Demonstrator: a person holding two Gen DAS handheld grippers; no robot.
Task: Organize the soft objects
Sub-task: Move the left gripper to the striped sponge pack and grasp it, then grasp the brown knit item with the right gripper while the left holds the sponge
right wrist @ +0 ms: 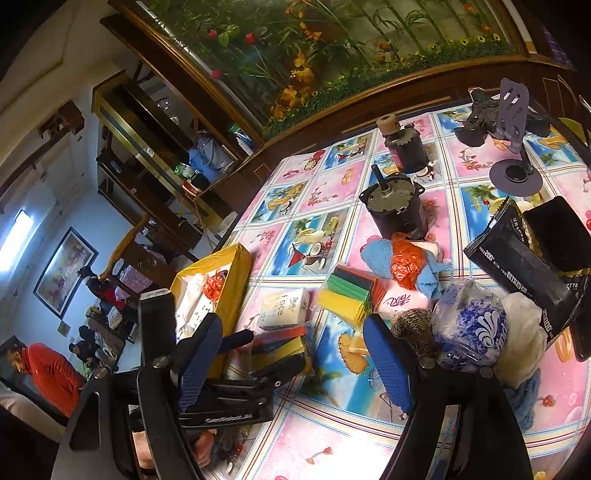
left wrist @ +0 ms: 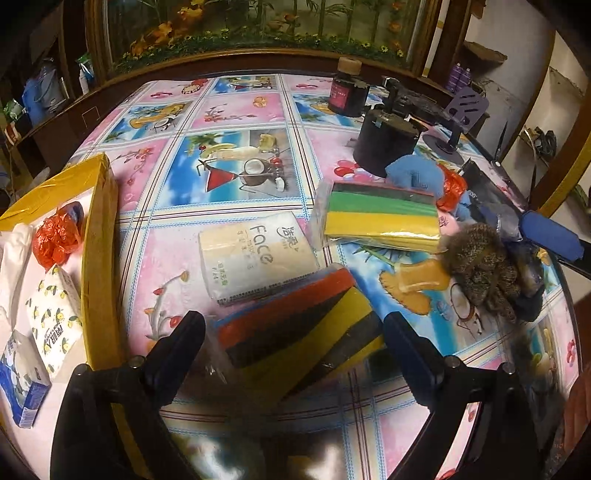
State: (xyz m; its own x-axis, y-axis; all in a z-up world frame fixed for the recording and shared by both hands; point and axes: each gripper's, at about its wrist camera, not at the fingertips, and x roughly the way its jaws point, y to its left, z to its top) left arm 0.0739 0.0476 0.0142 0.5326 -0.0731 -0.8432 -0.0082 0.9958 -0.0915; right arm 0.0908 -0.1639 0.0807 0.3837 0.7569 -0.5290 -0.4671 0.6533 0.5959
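Sponge pack (left wrist: 295, 325): lower centre of left-wrist frame, between spread jaws of left gripper (left wrist: 293, 325), pads not seen pressing; released. Risk: slick wrapper slipping on closure, or far edge nudging tissue pack (left wrist: 255, 254) just above. Right gripper (right wrist: 295, 354): spread wide, nothing between jaws, beside furry toy (right wrist: 413, 325). Box (left wrist: 99, 236) at left edge, part filled. Surface: glossy patterned tablecloth (left wrist: 236, 122), cluttered. Room: dim; wood-framed floral panel (left wrist: 258, 29) along top.

Home living room, patterned tablecloth (left wrist: 236, 122) on table, wooden cabinet (right wrist: 155, 155), framed picture (right wrist: 64, 271) on wall
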